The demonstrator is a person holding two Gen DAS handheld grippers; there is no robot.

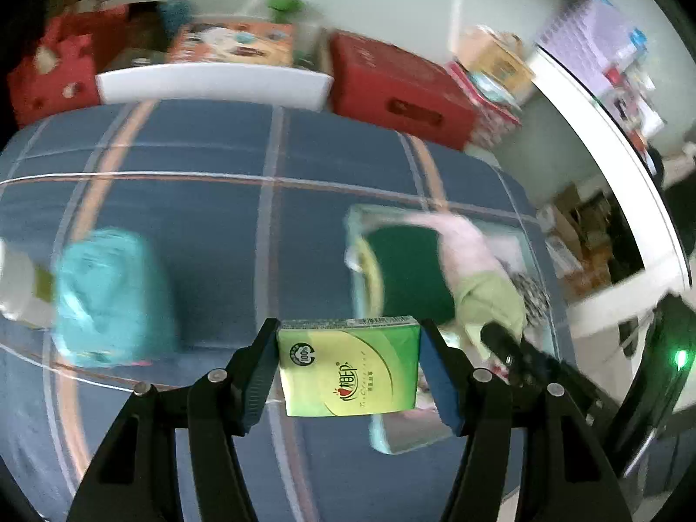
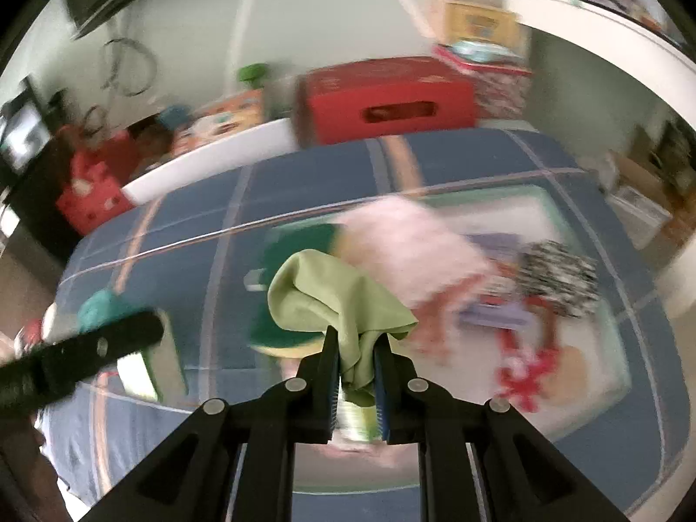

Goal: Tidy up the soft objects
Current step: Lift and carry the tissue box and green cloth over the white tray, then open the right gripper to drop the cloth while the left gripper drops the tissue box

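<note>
My left gripper is shut on a green tissue pack and holds it above the blue plaid cloth. My right gripper is shut on a light green cloth that hangs over its fingers; it also shows in the left wrist view. Below it lies a pale tray holding a dark green item, a pink cloth, a black-and-white patterned cloth and a red-and-white item. A teal cloth lies at the left.
The table has a blue plaid cover. A white board, a red box and other boxes stand beyond the far edge. A white bottle lies at the far left.
</note>
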